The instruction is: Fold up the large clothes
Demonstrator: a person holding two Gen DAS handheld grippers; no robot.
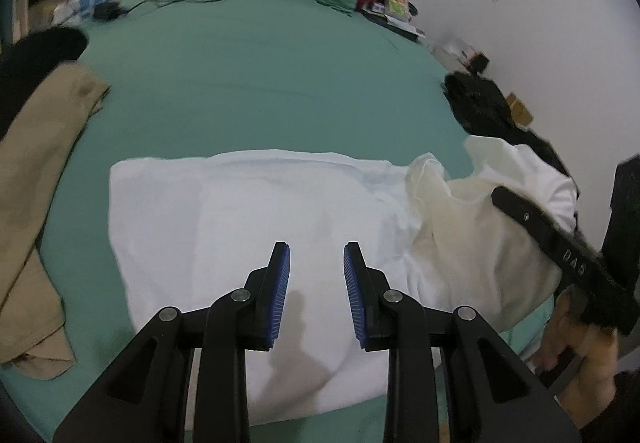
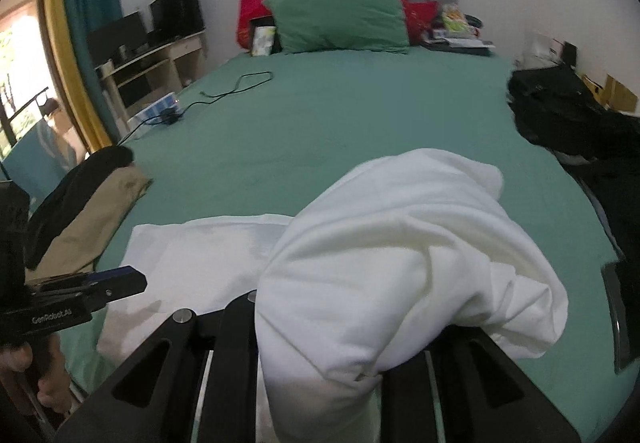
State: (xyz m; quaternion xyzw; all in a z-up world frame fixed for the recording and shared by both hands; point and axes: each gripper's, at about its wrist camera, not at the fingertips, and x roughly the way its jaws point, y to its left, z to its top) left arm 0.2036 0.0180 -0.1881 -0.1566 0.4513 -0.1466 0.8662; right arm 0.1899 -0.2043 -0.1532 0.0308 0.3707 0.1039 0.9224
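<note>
Bunched over the right tool [image 2: 320,359] is hanging one end of the white cotton garment [image 1: 248,243], pinched between hidden pads. Its flat remainder is lying crosswise beneath the left tool [image 1: 316,283], spread and empty, on the green-sheeted bed [image 1: 248,83]. Beige trousers [image 1: 36,179] are crowding leftward; black clothing [image 2: 568,115] rightward.

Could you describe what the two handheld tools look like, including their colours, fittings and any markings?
The left tool has black angular linkage arms with round silver pivot pins and two narrow fingers faced with ribbed blue pads. The right tool has the same black linkage and silver pins; its fingers are hidden by cloth. White lettering runs along each tool's side: "GenRobot.AI" on the left, "DAS" on the right.
</note>
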